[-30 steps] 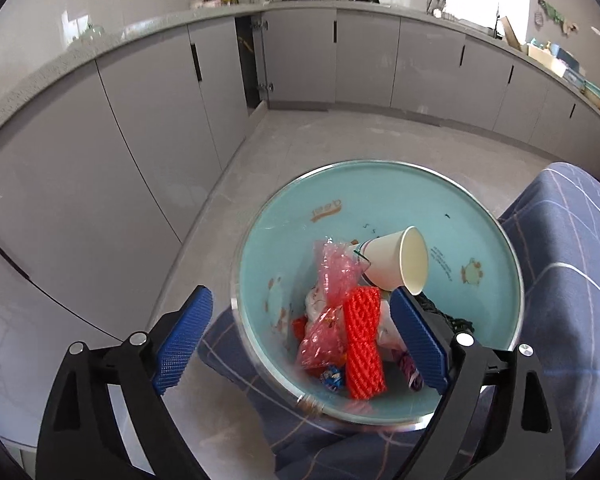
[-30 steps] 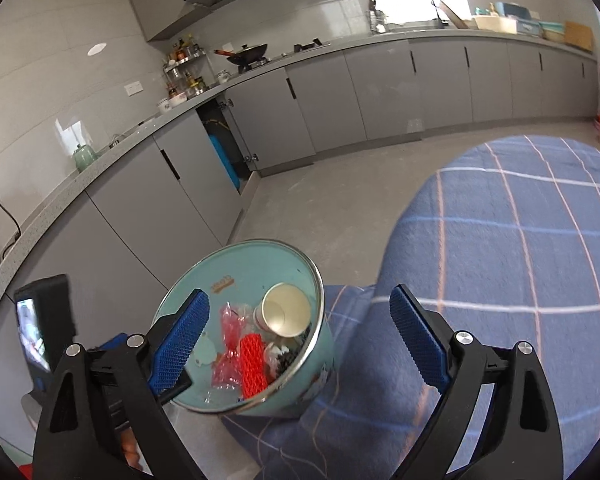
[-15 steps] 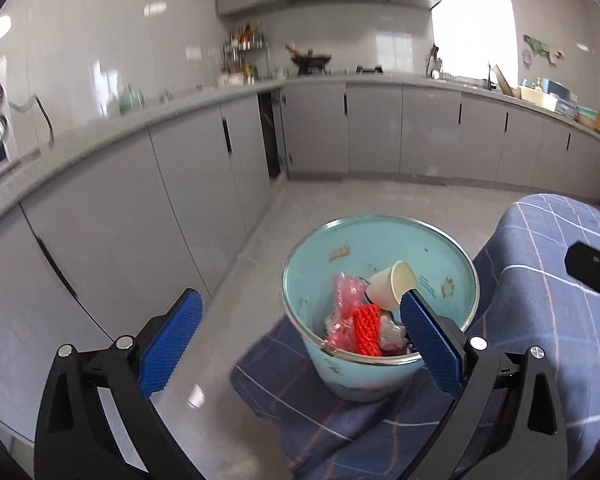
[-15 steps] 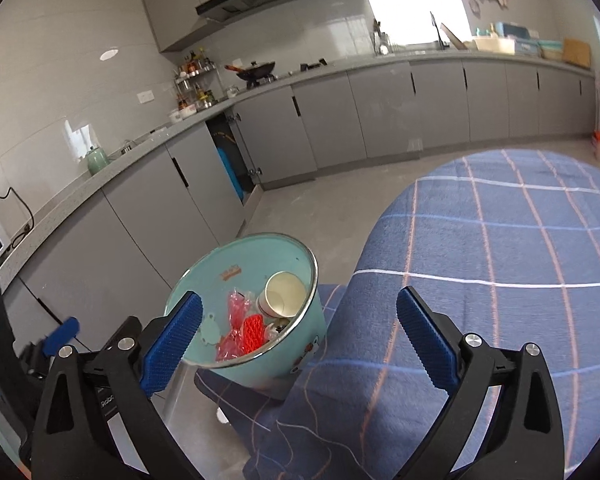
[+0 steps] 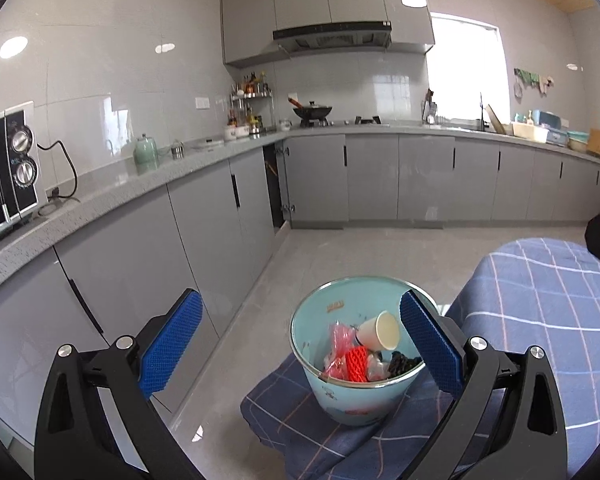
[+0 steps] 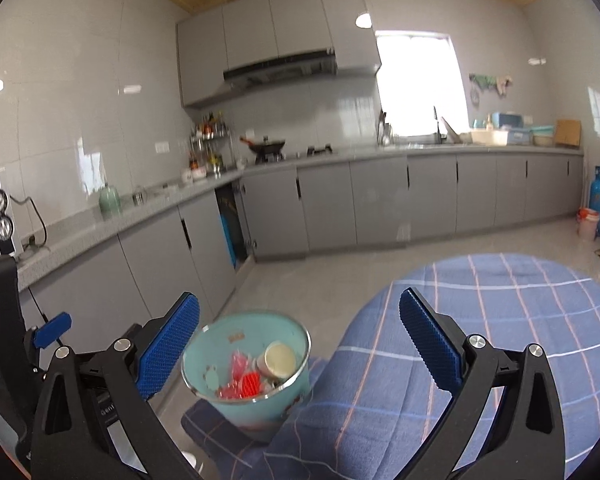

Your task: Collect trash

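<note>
1. Trash sits heaped inside the pale blue bucket (image 5: 352, 392), and that bucket stands on the edge of the blue checked cloth (image 5: 540, 320), down near the kitchen floor (image 5: 340, 256).
2. On top of the pile, a white paper cup (image 5: 378, 331) lies tipped on its side, mouth facing the camera, leaning toward the bucket's right wall.
3. Just left of the cup there is crumpled pink plastic (image 5: 338, 344), and below it a red foam net (image 5: 356, 364) pressed against it.
4. Something dark (image 5: 404, 362) is tucked under the cup on the right; too small to say what it is.
5. Left claw (image 5: 300, 346) stands at its widest, blue pads far apart, nothing between them, with the bucket seen low in the gap and nearer the right pad.
6. Right claw (image 6: 300, 346) has just been opening and is now spread wide too, holding nothing; the bucket shows beside its left pad, slightly blurred.
7. From the right wrist view, part of the other black tool peeks in at the far left edge.
8. Grey cabinets (image 5: 380, 184) run along the walls behind, one door ajar by the corner, a wok (image 5: 312, 112) on the stove and a microwave (image 5: 4, 168) on the desk (image 5: 100, 196) at left.
</note>
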A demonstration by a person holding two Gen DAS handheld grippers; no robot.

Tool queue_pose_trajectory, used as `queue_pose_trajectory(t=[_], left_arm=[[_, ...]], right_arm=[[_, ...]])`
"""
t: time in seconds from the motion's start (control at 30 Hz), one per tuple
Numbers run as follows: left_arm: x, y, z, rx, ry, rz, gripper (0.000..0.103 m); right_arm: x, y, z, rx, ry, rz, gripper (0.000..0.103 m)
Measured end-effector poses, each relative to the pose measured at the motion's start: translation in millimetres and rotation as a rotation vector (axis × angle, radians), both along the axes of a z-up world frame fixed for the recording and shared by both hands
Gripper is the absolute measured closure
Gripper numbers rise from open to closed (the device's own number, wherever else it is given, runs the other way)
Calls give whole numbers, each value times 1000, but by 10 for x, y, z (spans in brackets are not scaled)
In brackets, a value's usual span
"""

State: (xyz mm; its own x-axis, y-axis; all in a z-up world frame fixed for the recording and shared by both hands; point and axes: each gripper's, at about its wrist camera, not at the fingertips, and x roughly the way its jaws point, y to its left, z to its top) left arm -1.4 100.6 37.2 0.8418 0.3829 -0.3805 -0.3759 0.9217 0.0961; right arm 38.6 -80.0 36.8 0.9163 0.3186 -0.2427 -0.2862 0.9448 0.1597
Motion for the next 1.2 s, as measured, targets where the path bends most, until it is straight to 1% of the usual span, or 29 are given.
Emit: queue_pose_trajectory(t=[0.1, 0.2, 0.43, 0.6, 1.2], left_arm=[[-94, 8, 112, -20, -39, -3, 6], [-120, 2, 152, -14, -54, 1, 6], [-159, 35, 208, -27, -75, 12, 6], [-148, 1, 192, -17, -68, 8, 6], [-150, 12, 183, -29, -69, 6, 6]], right_arm=[[-61, -1, 78, 13, -27, 9, 5], [-104, -18, 123, 27, -46, 9, 4], [-134, -35, 130, 33, -47, 10, 4], [-148, -34, 127, 33, -41, 12, 4], [-150, -47, 126, 39, -39, 10, 5]])
